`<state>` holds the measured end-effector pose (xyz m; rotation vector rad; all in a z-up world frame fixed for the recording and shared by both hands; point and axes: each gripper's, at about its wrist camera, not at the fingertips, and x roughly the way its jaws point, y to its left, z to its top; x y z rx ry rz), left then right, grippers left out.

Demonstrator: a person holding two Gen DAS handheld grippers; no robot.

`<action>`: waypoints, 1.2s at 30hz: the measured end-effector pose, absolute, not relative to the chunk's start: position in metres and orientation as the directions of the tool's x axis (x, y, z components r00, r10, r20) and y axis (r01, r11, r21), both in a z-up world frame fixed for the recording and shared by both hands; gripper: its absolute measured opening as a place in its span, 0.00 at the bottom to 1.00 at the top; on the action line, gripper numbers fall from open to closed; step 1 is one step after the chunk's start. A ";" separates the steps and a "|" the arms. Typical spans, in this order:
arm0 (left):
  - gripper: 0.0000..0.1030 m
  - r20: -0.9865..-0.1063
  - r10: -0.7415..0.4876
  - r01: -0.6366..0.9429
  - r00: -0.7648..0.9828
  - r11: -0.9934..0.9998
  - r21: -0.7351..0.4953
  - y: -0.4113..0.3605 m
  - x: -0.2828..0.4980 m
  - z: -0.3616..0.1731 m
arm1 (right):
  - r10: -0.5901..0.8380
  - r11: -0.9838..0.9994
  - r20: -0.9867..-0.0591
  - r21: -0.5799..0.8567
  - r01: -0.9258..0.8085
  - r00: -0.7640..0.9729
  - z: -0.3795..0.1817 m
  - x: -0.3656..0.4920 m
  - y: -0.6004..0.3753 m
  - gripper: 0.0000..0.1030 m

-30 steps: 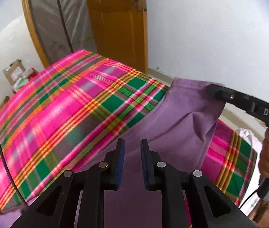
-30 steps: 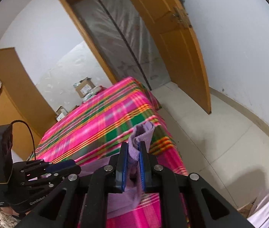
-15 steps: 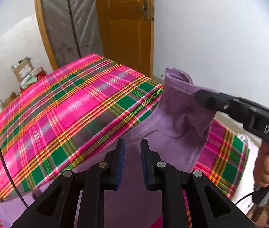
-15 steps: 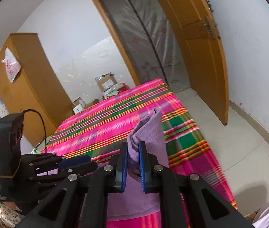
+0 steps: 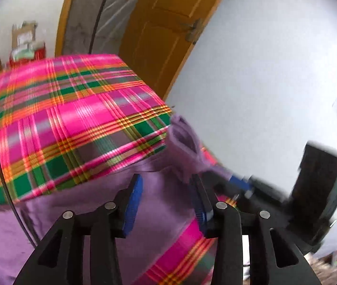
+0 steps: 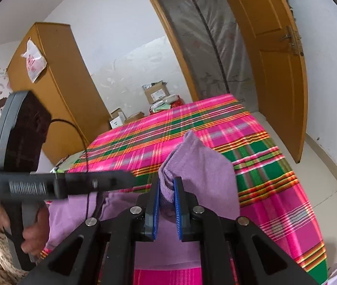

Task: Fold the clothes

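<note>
Purple garment [image 6: 199,166] looks soft, light and floppy; best taken at an edge or corner. It lies on the plaid counter [image 6: 275,166], one bunched end raised by the right tongs [image 6: 167,204], clamped on it. Left tongs [image 5: 166,197] gape, empty, over the cloth. Only the right view shows the pinch; left view is blurred.

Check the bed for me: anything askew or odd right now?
Only the purple fleece garment: one corner is bunched and lifted in the right gripper while the rest lies rumpled on the pink plaid bedspread. The left gripper is open, empty.
</note>
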<state>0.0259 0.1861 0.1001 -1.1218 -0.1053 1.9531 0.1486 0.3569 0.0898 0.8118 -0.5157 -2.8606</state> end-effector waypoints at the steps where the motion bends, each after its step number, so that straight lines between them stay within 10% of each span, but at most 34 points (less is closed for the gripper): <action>1: 0.48 -0.662 0.720 -0.622 -0.209 -0.620 -0.478 0.185 0.023 0.099 | -0.213 -0.934 -0.490 0.355 0.029 -0.845 0.089 0.148 0.354 0.11; 36: 0.48 -0.736 0.644 -0.388 -0.208 -0.745 -0.542 0.138 -0.006 0.065 | -0.417 -0.898 -0.569 0.376 0.226 -0.709 0.053 0.121 0.272 0.11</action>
